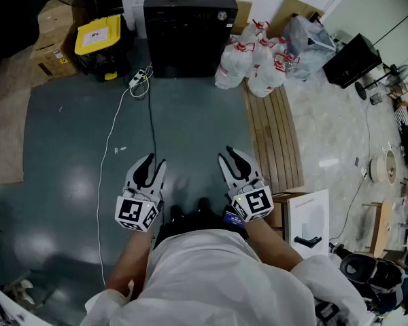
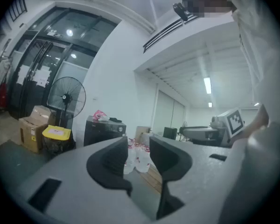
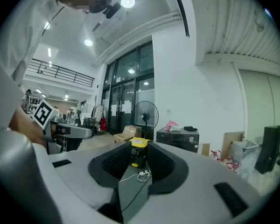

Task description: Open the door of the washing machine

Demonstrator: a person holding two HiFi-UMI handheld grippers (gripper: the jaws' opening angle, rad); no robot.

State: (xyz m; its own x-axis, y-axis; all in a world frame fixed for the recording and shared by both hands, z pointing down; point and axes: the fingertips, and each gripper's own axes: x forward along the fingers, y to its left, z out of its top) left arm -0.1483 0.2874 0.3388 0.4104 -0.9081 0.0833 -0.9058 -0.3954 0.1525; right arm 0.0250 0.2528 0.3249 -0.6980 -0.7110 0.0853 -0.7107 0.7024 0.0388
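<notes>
Head view showed the left tongs (image 1: pixel 153 163) and right tongs (image 1: pixel 228 156) both spread and empty, well short of the black washing machine (image 1: pixel 189 32). Only the gripper views showed the standing fan (image 2: pixel 66 97).

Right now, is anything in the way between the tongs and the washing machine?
Nothing stands in the way. Between the left tongs, the right tongs and the washing machine is open floor; only a white cable, a black cable and a power strip lie flat on it.

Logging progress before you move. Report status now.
Left gripper open, empty; right gripper open, empty. Washing machine across the floor, untouched. Power strip and cable lying on the way.
</notes>
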